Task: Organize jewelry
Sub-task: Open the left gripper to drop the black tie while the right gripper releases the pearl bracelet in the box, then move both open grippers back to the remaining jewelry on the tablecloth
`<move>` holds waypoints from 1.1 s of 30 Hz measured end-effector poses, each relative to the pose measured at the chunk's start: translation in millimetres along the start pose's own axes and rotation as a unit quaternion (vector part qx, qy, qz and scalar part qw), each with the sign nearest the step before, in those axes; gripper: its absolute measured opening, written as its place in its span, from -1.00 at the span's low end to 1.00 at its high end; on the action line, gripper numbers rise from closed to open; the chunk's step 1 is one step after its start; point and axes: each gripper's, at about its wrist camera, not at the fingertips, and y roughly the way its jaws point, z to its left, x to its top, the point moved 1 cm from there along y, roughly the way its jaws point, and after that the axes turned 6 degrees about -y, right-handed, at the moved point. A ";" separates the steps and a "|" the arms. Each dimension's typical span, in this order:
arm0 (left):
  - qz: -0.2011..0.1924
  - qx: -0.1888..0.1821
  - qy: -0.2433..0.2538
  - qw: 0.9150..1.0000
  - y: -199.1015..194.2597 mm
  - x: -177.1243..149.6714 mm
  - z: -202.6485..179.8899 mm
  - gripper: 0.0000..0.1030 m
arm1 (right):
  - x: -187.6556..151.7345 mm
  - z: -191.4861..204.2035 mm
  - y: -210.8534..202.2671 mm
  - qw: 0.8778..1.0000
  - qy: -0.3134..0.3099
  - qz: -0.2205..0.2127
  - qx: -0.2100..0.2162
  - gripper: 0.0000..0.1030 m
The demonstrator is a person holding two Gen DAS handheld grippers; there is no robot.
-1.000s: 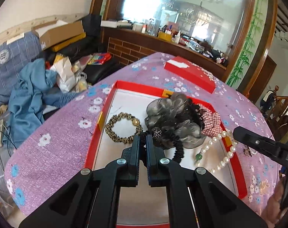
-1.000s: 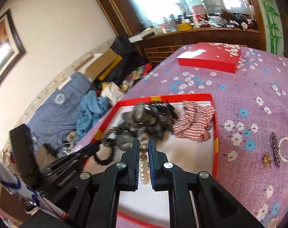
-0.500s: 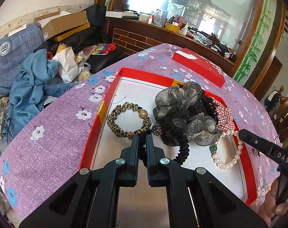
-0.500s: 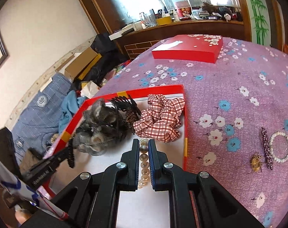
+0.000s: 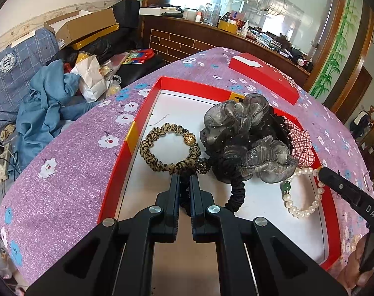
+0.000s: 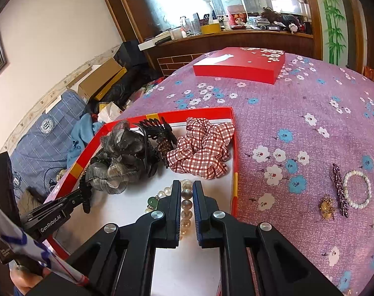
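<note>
In the left wrist view, the left gripper is pinched nearly closed on a black scrunchie, whose ruffled band runs between its fingers and loops out to the right over the white floor of the red tray. Just ahead lie a leopard-print hair tie and a grey organza hair bow; a dark beaded ball sits touching the hair tie just beyond the fingertips. The likely trouble here is tangling: the scrunchie runs under the bow, so a lift could drag the bow or hair tie along. In the right wrist view, the right gripper is narrowed onto a pearl bracelet, with a row of pearls lying between its fingers over the tray floor, just short of a red checked scrunchie. Round pearls give the pads little purchase, so the strand could slip out or be overstretched if pulled hard. Still outside the tray, on the purple flowered tablecloth, lie a second pearl bracelet, a purple rhinestone hair clip and a gold brooch.
</note>
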 end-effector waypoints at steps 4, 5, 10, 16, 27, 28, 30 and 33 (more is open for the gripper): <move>-0.001 0.006 -0.002 1.000 0.0 0.0 0.4 -0.83 | 0.0 -0.7 -4.9 1.000 0.000 -0.008 -0.002 -0.77; -0.002 0.006 -0.002 1.000 -0.4 0.0 1.2 -0.83 | 0.0 -0.6 -6.2 1.000 0.000 -0.010 -0.003 -0.77; -0.003 0.010 -0.003 1.000 -1.1 0.1 2.1 -0.75 | 0.3 -1.9 -10.3 1.000 0.004 -0.015 -0.001 -0.77; -0.007 0.016 0.000 1.000 -2.8 -0.4 0.8 -0.72 | -0.3 -3.1 -13.2 1.000 0.009 -0.018 0.002 -0.77; -0.056 0.007 -0.033 0.998 -22.9 1.2 12.3 -0.24 | 0.7 -4.2 -18.6 1.000 0.015 -0.026 0.000 -0.66; -0.058 0.006 -0.039 0.998 -24.3 1.3 14.7 -0.24 | 0.6 -4.3 -19.0 1.000 0.015 -0.026 0.000 -0.66; -0.055 0.005 -0.043 0.998 -23.5 1.8 16.2 -0.24 | 0.9 -4.1 -19.5 1.000 0.016 -0.027 0.000 -0.66; -0.054 0.008 -0.038 0.998 -23.1 2.5 13.8 -0.24 | 1.2 -4.2 -19.6 1.000 0.015 -0.027 0.000 -0.65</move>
